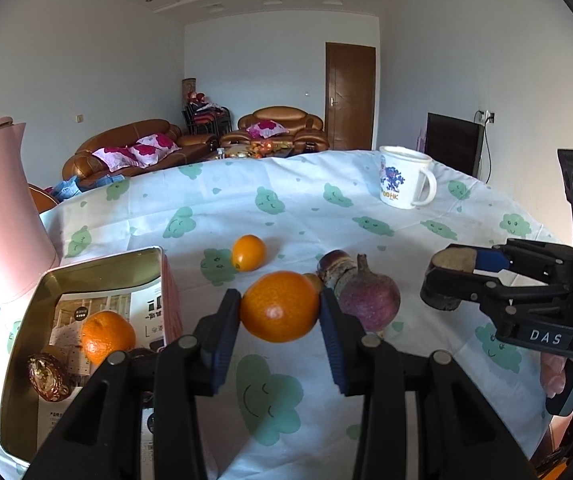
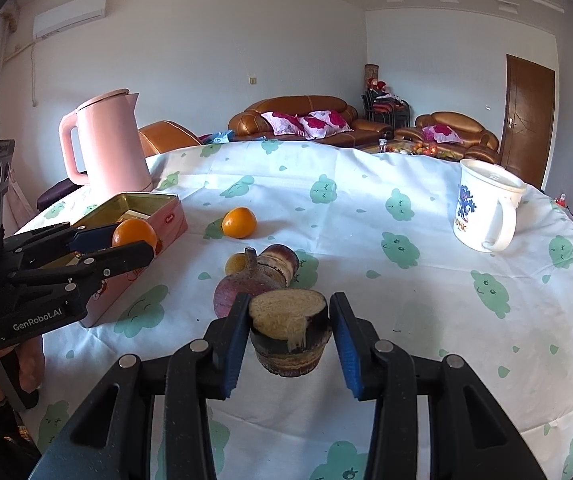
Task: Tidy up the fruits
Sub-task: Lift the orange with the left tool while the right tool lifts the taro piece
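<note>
Just beside the pink tin (image 1: pixel 86 280), the left gripper (image 1: pixel 280 312) is clenched on an orange (image 1: pixel 280 306) lifted above the bench (image 1: pixel 326 208), while the right gripper (image 2: pixel 289 332), further from the tin, grasps a sugarcane stub (image 2: pixel 289 330).

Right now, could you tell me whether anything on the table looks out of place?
Nothing is spilled or damaged. The only oddity: the right tongs hold a cut sugarcane stub, with another stub lying among the fruit.
</note>
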A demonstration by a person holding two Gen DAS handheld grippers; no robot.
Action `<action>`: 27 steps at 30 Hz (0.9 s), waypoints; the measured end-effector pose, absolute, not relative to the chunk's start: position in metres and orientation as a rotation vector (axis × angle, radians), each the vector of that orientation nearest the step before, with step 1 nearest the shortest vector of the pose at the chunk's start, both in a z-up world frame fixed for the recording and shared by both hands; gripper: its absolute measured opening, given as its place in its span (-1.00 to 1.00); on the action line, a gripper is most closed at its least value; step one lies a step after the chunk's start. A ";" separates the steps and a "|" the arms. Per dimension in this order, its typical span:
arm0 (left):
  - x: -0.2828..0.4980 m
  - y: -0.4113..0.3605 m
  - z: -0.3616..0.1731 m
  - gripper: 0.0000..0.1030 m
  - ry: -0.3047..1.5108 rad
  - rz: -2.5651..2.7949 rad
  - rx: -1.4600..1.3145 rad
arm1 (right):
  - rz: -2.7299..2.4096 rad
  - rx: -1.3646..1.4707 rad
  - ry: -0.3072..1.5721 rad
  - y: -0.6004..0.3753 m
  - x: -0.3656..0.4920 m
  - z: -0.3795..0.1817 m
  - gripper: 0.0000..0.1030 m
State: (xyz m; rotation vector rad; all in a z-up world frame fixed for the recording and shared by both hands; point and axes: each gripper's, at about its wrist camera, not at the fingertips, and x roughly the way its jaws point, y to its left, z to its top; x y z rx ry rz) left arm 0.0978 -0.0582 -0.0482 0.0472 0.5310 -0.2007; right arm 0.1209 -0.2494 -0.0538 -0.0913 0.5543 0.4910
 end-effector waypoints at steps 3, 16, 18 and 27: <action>0.096 -0.057 -0.047 -0.20 0.518 -0.198 0.041 | 0.494 -0.090 0.537 -0.251 0.118 -0.052 -0.18; 0.086 -0.052 -0.042 -0.20 0.461 -0.189 0.028 | 0.498 -0.092 0.477 -0.253 0.107 -0.047 -0.18; 0.084 -0.052 -0.041 -0.20 0.452 -0.185 0.025 | 0.499 -0.090 0.468 -0.254 0.105 -0.047 -0.18; 0.079 -0.049 -0.039 -0.20 0.423 -0.176 0.013 | 0.495 -0.091 0.426 -0.256 0.097 -0.043 -0.18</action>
